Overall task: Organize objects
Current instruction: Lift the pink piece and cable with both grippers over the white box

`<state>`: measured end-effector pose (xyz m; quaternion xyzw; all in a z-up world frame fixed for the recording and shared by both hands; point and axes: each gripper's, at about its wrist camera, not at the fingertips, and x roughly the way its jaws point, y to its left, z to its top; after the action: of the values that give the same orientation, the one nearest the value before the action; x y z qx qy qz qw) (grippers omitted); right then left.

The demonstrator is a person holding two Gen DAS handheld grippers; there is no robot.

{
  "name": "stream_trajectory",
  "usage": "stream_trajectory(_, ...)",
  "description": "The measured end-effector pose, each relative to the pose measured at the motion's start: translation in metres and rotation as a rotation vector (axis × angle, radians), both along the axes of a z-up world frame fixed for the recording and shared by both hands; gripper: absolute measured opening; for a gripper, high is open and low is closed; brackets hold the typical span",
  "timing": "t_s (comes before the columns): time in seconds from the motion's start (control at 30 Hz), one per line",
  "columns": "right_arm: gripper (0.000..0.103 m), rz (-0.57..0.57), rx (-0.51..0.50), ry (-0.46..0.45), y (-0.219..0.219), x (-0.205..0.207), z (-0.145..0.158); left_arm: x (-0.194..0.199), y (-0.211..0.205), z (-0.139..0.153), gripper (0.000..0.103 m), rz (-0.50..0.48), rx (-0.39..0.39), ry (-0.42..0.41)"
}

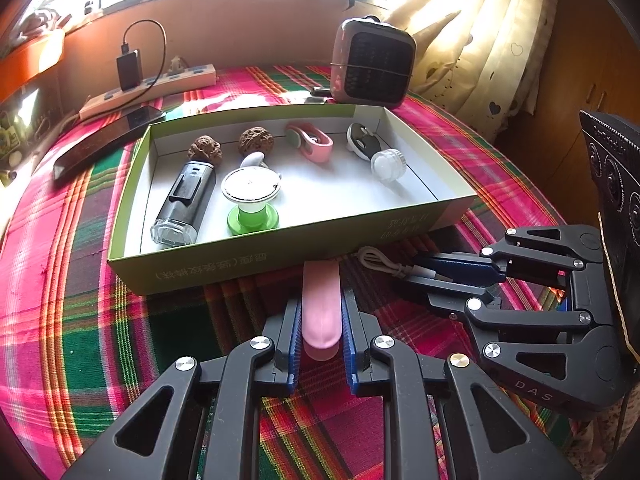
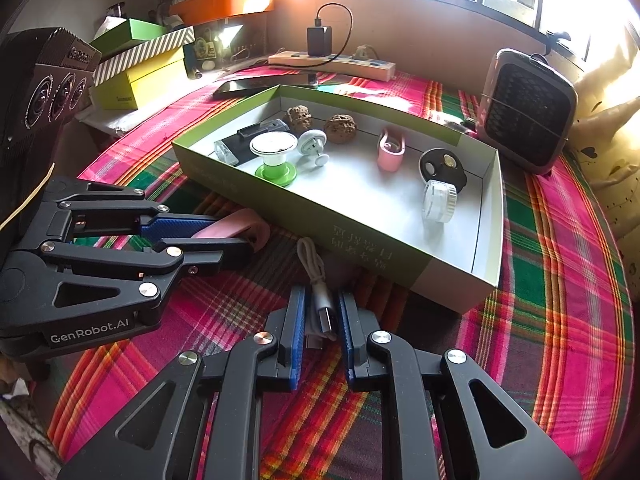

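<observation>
Woven plaid cloth (image 1: pixel 100 344) covers the table, matt and ribbed; the box (image 1: pixel 248 268) is matt green card outside, white paper inside, holding two rough wrinkled walnuts (image 1: pixel 205 149), a glossy black plastic light (image 1: pixel 182 204) with a clear faceted lens, a green plastic spool (image 1: pixel 250 200) with shiny metal top, and a clear plastic jar (image 2: pixel 439 201). Left gripper (image 1: pixel 321 332) and right gripper (image 2: pixel 322 320) are matt black plastic with bright metal rivets and ribbed blue pads (image 1: pixel 295 340). The pink case (image 1: pixel 321 304) looks smooth, satin plastic; the cable (image 2: pixel 316 272) is pale braided cord with a metal plug; the phone (image 1: pixel 108 140) is glossy glass.
</observation>
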<state>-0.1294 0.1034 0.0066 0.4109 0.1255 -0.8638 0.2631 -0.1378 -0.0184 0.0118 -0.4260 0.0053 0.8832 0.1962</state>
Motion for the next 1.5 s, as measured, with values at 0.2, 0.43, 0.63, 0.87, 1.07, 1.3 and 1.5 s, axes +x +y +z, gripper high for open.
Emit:
stream_trajectory(0.2,0.016,-0.009,-0.057,-0.027,0.006,0.002,0.002,0.004,0.001,0.004,0.016,0.001,-0.004,0.015)
stream_trajectory(0.43,0.016,-0.009,-0.087,-0.019,0.011,0.008,0.008,0.007,0.001,0.010,0.016,0.001,-0.004,0.029)
stream_trajectory(0.63,0.016,-0.024,-0.114,0.003,0.019,0.010,0.017,0.008,0.002,0.021,0.016,0.000,0.003,0.046)
stream_trajectory(0.87,0.016,-0.051,-0.136,0.029,0.027,0.007,0.030,0.004,0.001,0.033,0.016,0.000,0.023,0.061)
stream_trajectory(1.07,0.016,-0.081,-0.140,0.048,0.033,-0.004,0.038,-0.006,0.007,0.043,0.016,-0.006,0.033,0.079)
stream_trajectory(1.3,0.016,-0.116,-0.105,0.047,0.037,-0.024,0.039,-0.025,0.015,0.045,0.016,-0.011,0.038,0.068)
stream_trajectory(1.5,0.016,-0.118,-0.103,0.026,0.039,-0.041,0.037,-0.040,0.021,0.042,0.016,-0.007,0.024,0.064)
